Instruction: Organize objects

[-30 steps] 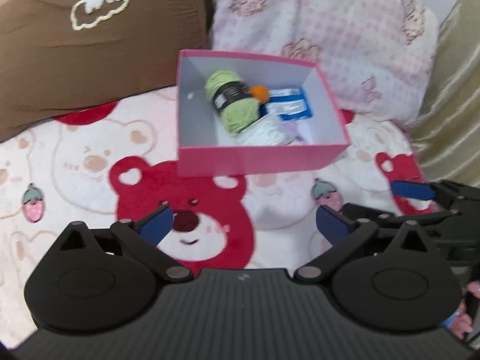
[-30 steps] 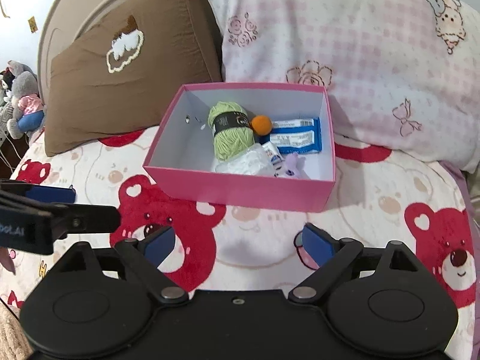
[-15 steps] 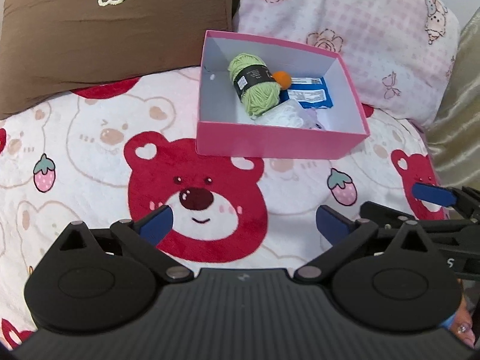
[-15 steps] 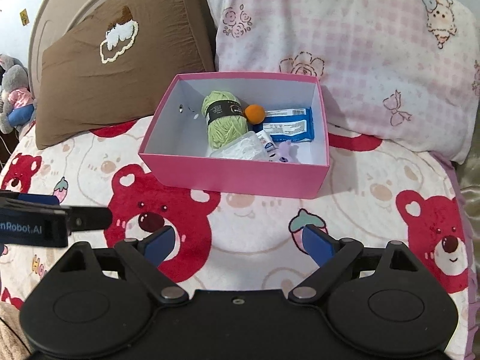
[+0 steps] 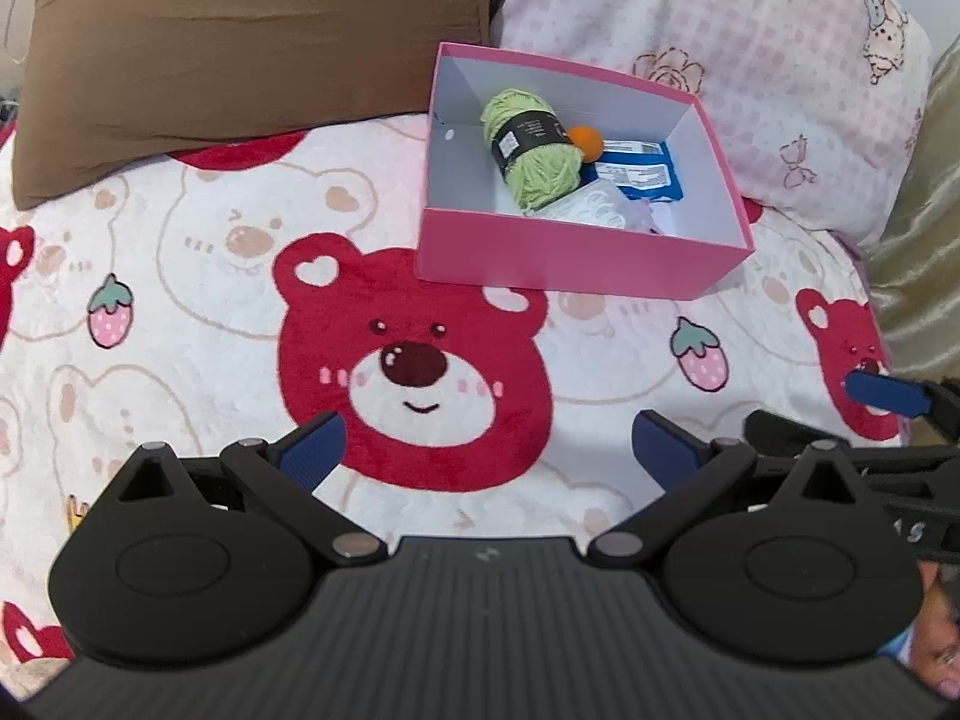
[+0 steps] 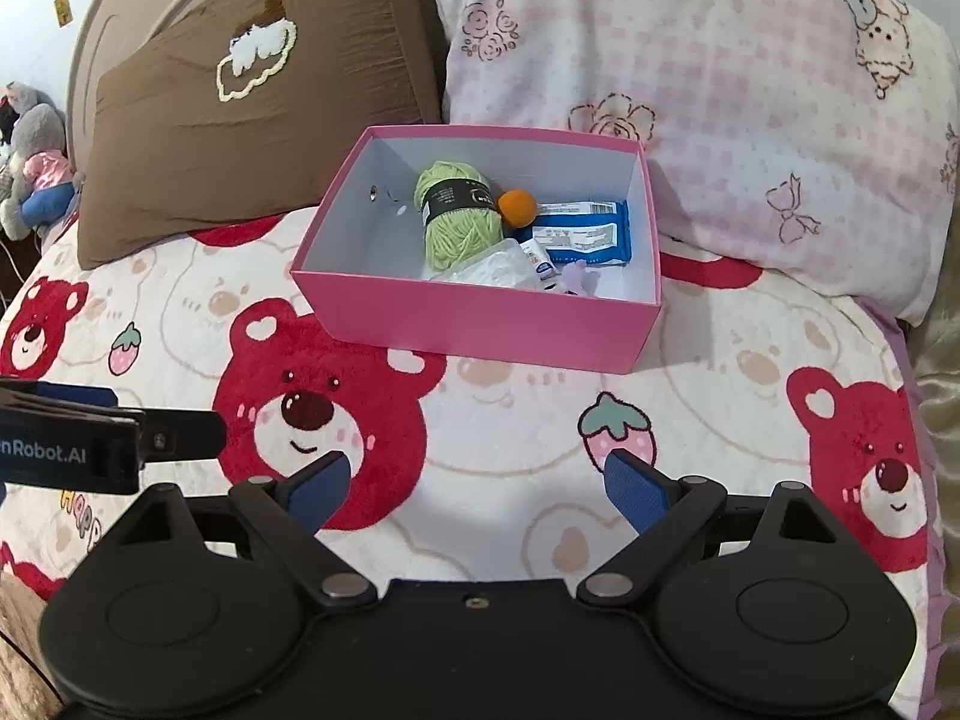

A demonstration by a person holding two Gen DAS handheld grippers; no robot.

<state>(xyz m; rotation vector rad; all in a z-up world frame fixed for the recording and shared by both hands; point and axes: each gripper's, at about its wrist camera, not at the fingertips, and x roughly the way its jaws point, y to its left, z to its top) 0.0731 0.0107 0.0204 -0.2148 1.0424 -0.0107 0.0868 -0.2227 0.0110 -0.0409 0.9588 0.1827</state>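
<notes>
The bed's fluffy red-bear blanket holds a pink cardboard box ahead of both jaws. Green yarn ball sits inside, tidy. Both jaws are apart, holding nothing.

The left claw reads "nRobot.AI", cut off at the frame edge; packet print seems illegible.

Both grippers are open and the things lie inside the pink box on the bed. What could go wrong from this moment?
1. The pink box sits on a soft blanket, so pressing or bumping a wall may tip or slide it.
2. The orange ball rests loose between the green yarn and the blue packet; a nudge could roll it.
3. The left gripper and right gripper, both open, are close side by side and might collide.
</notes>
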